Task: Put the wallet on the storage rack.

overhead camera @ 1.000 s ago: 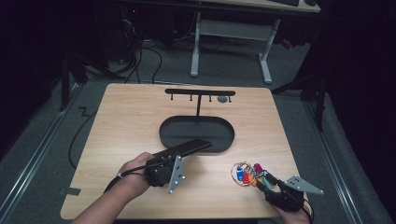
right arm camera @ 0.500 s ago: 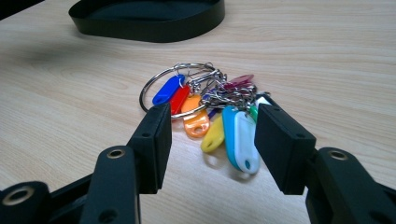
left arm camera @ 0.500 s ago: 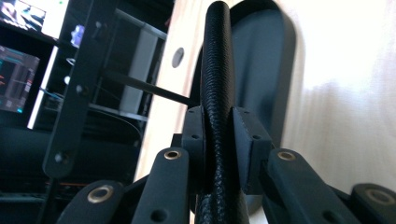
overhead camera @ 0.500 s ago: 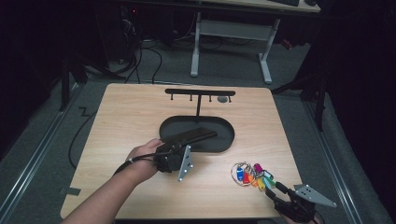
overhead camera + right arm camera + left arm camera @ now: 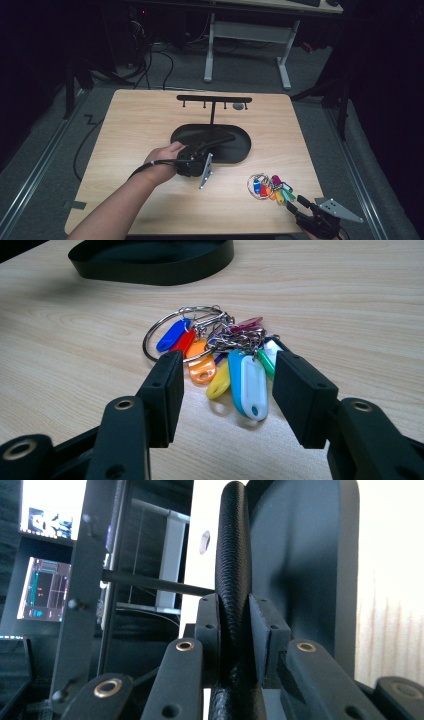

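My left gripper (image 5: 199, 148) is shut on a long black textured bar (image 5: 220, 140) and holds it over the near left part of the black oval tray (image 5: 245, 150). In the left gripper view the pads (image 5: 260, 625) press on both sides of the bar (image 5: 232, 545), which runs straight ahead. A ring of keys with coloured tags (image 5: 270, 186) lies on the wood at the front right. My right gripper (image 5: 295, 202) is open just behind it, and the tags (image 5: 220, 355) lie just beyond its spread jaws (image 5: 225, 390), which touch nothing.
A black T-shaped rack with small hooks (image 5: 214, 99) stands at the far end of the tray. The table's front edge (image 5: 200, 233) runs close under my right gripper. Desk legs and cables stand on the floor beyond the table.
My left hand has carried the bar away from me and to the right, so that it is now over the tray. The right gripper has slipped back slightly toward the front edge.
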